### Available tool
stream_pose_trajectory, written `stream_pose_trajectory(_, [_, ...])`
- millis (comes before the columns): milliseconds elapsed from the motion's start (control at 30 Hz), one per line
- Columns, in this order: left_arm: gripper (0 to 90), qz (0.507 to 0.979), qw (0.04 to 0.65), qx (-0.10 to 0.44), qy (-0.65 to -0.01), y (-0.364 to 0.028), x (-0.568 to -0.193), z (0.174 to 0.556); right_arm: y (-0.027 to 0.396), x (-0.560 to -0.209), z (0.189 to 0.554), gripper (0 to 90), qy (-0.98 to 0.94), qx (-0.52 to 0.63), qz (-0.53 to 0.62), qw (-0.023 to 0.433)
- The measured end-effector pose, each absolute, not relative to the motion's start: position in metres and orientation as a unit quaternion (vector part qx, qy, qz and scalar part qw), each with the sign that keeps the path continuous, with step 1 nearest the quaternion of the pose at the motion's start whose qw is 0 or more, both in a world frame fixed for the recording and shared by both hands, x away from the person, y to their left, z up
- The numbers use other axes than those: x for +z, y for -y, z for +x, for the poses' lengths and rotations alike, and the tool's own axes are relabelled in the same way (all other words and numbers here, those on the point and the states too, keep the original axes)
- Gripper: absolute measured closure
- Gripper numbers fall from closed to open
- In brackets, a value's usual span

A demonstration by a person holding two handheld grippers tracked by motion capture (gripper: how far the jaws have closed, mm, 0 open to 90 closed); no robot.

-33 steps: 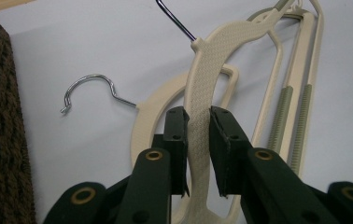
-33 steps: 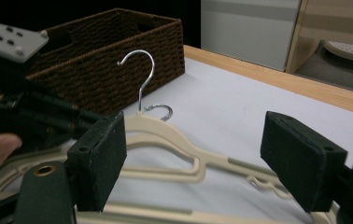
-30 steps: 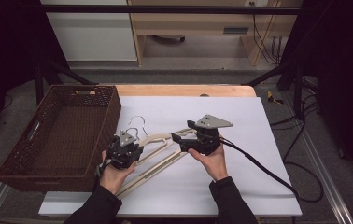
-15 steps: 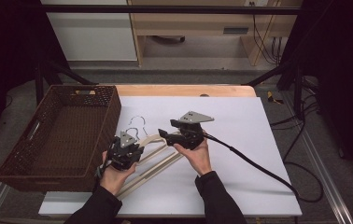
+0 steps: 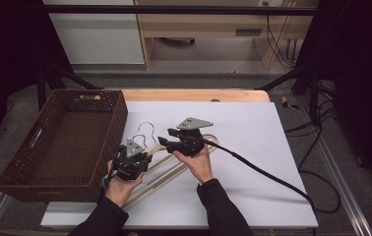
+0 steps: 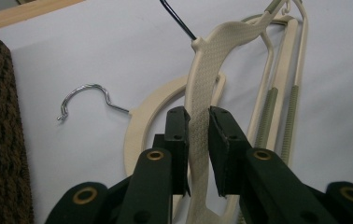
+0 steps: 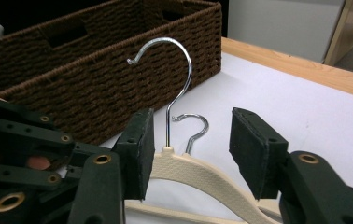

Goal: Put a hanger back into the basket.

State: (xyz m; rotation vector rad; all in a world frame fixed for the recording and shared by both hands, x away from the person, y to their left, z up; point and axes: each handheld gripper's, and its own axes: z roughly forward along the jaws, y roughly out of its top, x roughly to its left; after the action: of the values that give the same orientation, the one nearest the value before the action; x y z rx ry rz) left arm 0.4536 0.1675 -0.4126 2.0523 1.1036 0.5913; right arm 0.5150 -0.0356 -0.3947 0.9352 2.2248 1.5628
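Observation:
A cream plastic hanger (image 6: 201, 88) with a metal hook (image 7: 180, 79) is held up off the white table. My left gripper (image 6: 198, 122) (image 5: 136, 158) is shut on one arm of it. My right gripper (image 7: 191, 135) (image 5: 168, 139) straddles the hanger's neck (image 7: 184, 165) below the hook. Its jaws have just been closing. The left pad (image 7: 139, 149) is close to the neck and the right pad (image 7: 251, 149) stands apart from it. A second cream hanger (image 6: 139, 126) with a silver hook (image 6: 87, 93) lies flat on the table underneath.
A brown woven basket (image 5: 51, 147) stands at the table's left, close to my left hand. More cream hangers with green grip strips (image 6: 282, 107) lie under the held one. A black cable (image 5: 267, 174) trails right from the right gripper over the white board (image 5: 272, 132).
My right gripper has moved left to the hanger's hook and its jaws have narrowed around the neck. The left gripper has kept still with the hanger arm in it.

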Motion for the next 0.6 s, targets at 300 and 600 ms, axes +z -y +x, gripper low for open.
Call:
stream_pose_trajectory(300, [78.4,0.798,0.363,0.236,-0.419,-0.166,-0.410,0.448,0.019,-0.406,0.517,59.5,-0.779,0.532,0.309,0.120])
stream_pose_trajectory(600, [78.6,0.798,0.370,0.236,-0.414,-0.165,-0.409,0.444,0.008,-0.409,0.519,76.9,-0.785,0.530,0.299,0.121])
